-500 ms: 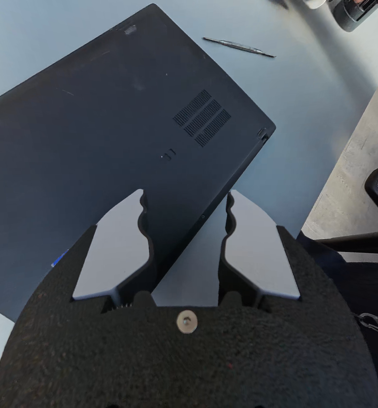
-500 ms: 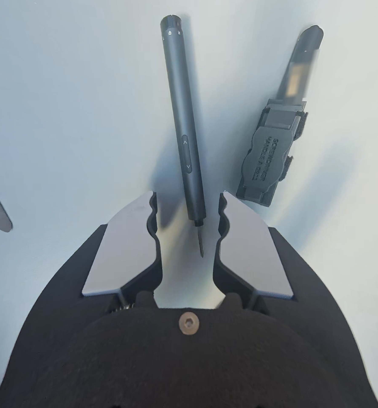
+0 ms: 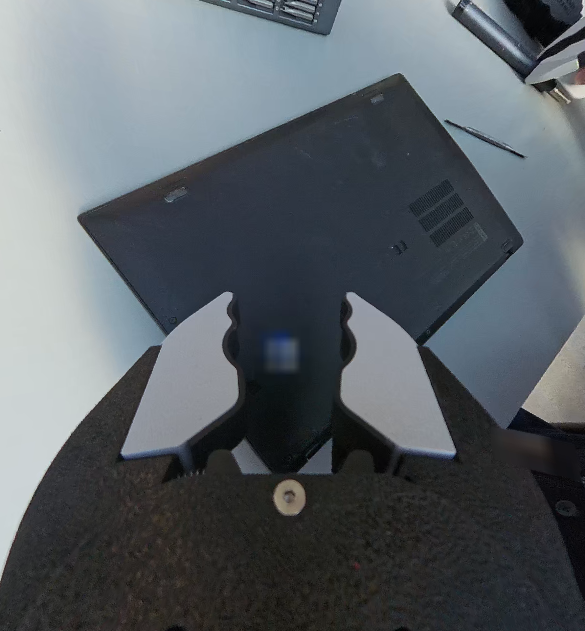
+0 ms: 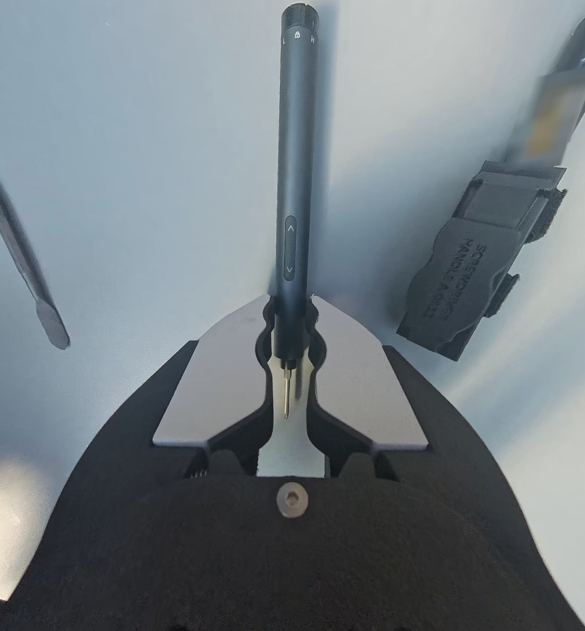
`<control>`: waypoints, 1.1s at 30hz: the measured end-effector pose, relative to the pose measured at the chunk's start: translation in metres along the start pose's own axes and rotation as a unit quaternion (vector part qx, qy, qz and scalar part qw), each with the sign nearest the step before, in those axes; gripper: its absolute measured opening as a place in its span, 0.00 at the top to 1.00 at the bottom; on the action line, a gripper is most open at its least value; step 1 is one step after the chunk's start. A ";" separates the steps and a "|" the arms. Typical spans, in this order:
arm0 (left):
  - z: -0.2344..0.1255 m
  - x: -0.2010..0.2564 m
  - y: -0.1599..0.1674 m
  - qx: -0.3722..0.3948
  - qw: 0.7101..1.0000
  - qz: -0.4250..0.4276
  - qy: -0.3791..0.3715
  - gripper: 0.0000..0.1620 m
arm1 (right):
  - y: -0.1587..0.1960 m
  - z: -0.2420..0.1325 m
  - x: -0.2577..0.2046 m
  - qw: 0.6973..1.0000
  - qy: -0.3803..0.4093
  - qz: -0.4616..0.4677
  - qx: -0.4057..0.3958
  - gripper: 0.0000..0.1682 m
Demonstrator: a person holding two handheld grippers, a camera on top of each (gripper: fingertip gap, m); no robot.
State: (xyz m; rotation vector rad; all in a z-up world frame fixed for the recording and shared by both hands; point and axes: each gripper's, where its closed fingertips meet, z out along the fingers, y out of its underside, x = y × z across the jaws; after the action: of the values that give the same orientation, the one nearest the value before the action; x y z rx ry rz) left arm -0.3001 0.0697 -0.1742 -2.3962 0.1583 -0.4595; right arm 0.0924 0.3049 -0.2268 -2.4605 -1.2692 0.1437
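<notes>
We see a pale table (image 3: 79, 119) carrying everything. The largest thing on it is a black laptop (image 3: 301, 222), lying closed with its underside up and its vent slots toward the right. Our left gripper (image 3: 289, 300) hangs over the laptop's near corner with its jaws spread wide and nothing between them; we cannot tell whether it touches the laptop.

At the far edge of the left wrist view we make out part of a dark tray of screwdriver bits (image 3: 284, 13), well apart from the laptop.

To the right in the right wrist view lies a dark strapped holder (image 4: 472, 273) bearing raised lettering, flat on the table.

Our right gripper (image 4: 290, 302) has its jaws closed around the lower end of a grey electric screwdriver (image 4: 292, 170), whose body runs away from us along the table while its bit points back between the fingers.

Left of the screwdriver lies a thin metal pry tool (image 4: 21, 246), apart from the gripper; in the left wrist view it sits just beyond the laptop's right corner (image 3: 485, 138).
</notes>
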 end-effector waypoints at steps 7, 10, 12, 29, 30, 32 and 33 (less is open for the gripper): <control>-0.016 -0.038 -0.016 0.038 0.998 -0.049 0.014 0.71 | -0.019 -0.023 -0.029 0.997 -0.016 0.021 0.073 0.91; -0.022 -0.045 -0.022 0.058 0.992 -0.093 0.055 0.72 | -0.039 -0.040 -0.050 0.991 -0.042 0.036 0.122 0.91; -0.025 -0.047 -0.025 0.067 0.986 -0.123 0.087 0.72 | -0.061 -0.054 -0.075 0.984 -0.079 0.033 0.159 0.90; -0.083 -0.020 -0.071 0.161 0.935 -0.182 0.258 0.75 | -0.237 -0.076 -0.410 0.856 -0.375 -0.178 0.308 0.90; -0.088 -0.024 -0.070 0.169 0.932 -0.190 0.256 0.84 | -0.238 -0.077 -0.418 0.853 -0.371 -0.189 0.314 0.90; -0.097 -0.032 -0.069 0.188 0.927 -0.195 0.258 0.89 | -0.241 -0.079 -0.429 0.850 -0.363 -0.200 0.325 0.90; -0.100 -0.033 -0.067 0.189 0.926 -0.198 0.261 0.89 | -0.241 -0.077 -0.434 0.852 -0.356 -0.209 0.322 0.90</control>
State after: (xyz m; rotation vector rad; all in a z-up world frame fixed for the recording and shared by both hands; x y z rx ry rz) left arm -0.3679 0.0672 -0.0696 -1.8735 -0.1745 -1.2003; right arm -0.3280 0.0620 -0.1001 -1.5274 -1.6405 1.2304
